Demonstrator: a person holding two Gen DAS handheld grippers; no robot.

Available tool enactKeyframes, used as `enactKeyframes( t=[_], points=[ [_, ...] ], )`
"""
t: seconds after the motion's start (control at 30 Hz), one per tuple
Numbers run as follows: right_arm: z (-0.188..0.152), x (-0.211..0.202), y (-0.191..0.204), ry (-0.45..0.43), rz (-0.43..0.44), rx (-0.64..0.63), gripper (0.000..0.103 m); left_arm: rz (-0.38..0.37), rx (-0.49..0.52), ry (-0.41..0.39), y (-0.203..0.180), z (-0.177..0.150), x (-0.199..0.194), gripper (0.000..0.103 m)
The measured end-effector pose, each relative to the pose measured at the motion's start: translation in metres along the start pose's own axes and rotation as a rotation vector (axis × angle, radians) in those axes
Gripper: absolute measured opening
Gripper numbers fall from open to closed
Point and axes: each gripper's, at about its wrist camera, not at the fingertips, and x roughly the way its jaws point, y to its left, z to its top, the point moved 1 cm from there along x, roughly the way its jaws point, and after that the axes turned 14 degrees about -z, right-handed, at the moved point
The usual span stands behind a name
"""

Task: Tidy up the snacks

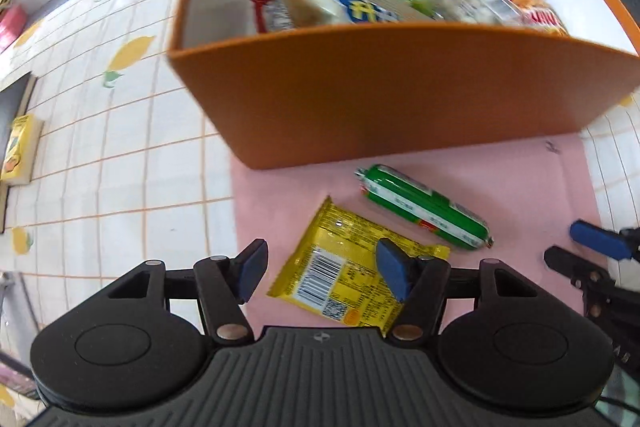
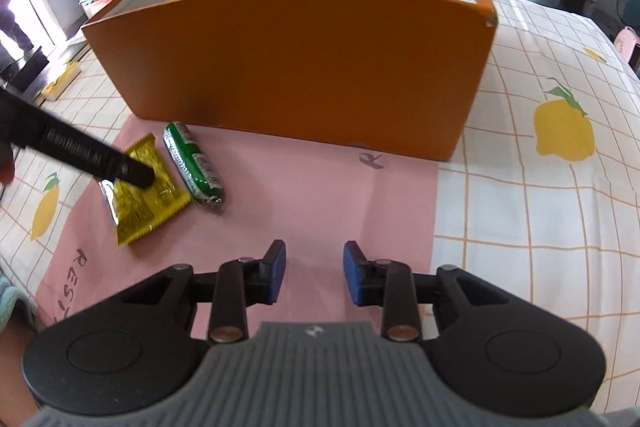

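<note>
Yellow packet (image 1: 352, 269) lying flat on pink mat (image 1: 520, 179) near bench front edge, beside green sausage (image 1: 426, 207), before orange box (image 1: 400, 99). Left gripper (image 1: 320, 273) hovering, fingers wide, empty. Right gripper (image 2: 314, 273) fingers narrow, empty. Packet looking light, crinkly, slippery; pinching across edge seeming best.

Yellow packet (image 1: 352, 275) flat beside green sausage (image 1: 424, 207)

We see both grippers alike, left gripper (image 1: 320, 273) and right gripper (image 2: 315, 277): black linkages, blue pads, brass rivets, ribbed grey housing
</note>
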Motion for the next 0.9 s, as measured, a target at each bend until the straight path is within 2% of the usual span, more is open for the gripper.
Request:
enactKeyframes(
  t=[0.13,0.27,0.5,0.7,0.73,0.8,0.9],
  points=[
    [0.003,0.004,0.003,-0.009,0.024,-0.004,0.032,-0.08,-0.162,0.015,0.012,-0.005,-0.009,0.083],
    [0.013,0.013,0.012,-0.028,0.055,-0.002,0.033,-0.101,-0.31,0.028,0.02,-0.017,-0.008,0.083],
    [0.027,0.024,0.043,-0.109,0.106,-0.114,0.032,-0.149,-0.492,-0.018,0.036,-0.025,-0.002,0.081],
    [0.033,0.025,0.052,-0.16,0.146,-0.143,0.032,-0.147,-0.501,-0.021,0.041,-0.017,0.004,0.081],
    [0.032,0.024,0.052,-0.163,0.157,-0.139,0.032,-0.135,-0.495,-0.019,0.041,-0.016,0.005,0.078],
    [0.03,0.023,0.052,-0.169,0.179,-0.139,0.032,-0.107,-0.469,-0.014,0.038,-0.009,0.007,0.073],
    [0.027,0.017,0.051,-0.183,0.208,-0.149,0.032,-0.058,-0.378,0.004,0.03,-0.002,0.009,0.072]
  ],
)
